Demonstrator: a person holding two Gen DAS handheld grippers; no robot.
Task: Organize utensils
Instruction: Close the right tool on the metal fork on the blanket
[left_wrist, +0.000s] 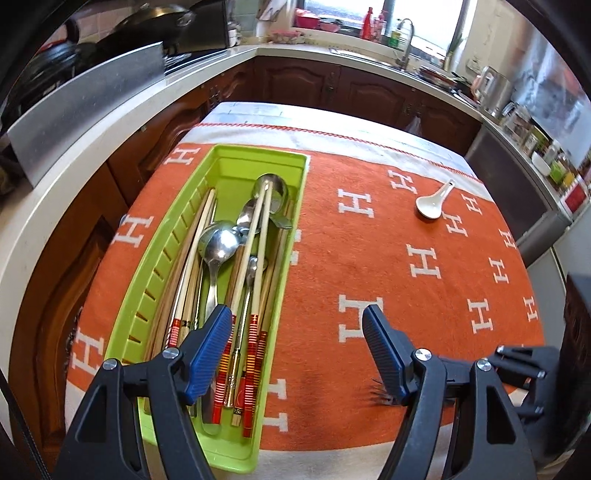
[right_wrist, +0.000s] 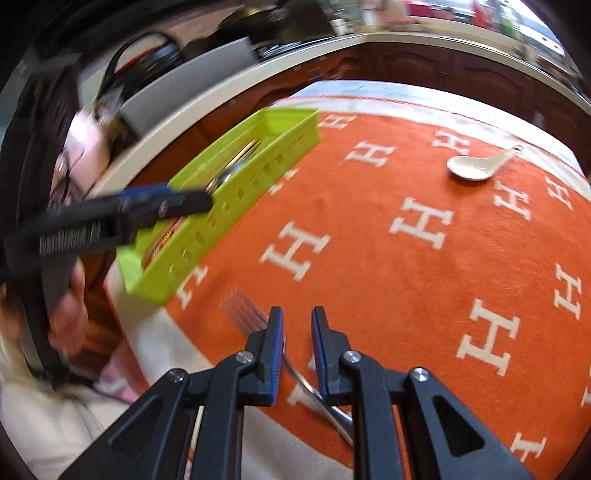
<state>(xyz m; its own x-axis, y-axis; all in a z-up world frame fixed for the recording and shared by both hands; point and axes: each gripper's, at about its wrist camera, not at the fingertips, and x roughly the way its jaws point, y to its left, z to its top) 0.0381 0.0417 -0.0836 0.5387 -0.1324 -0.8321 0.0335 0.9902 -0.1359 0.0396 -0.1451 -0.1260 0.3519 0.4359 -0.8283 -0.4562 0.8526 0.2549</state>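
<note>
Two grippers here: the right gripper (right_wrist: 297, 350) has its jaws narrow around a fork (right_wrist: 258, 325) lying on the cloth (right_wrist: 369, 258), not clearly clamped yet. The left gripper (left_wrist: 297, 350) gapes wide, empty, over the tray (left_wrist: 258, 162). Most utensils are binned; the fork and a white spoon (left_wrist: 432, 203) far off remain.

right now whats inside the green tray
The green tray holds metal spoons and a ladle, with long chopsticks lying over and beside them. The left claw covers part of the near end, and the pile hides whatever lies underneath.
</note>
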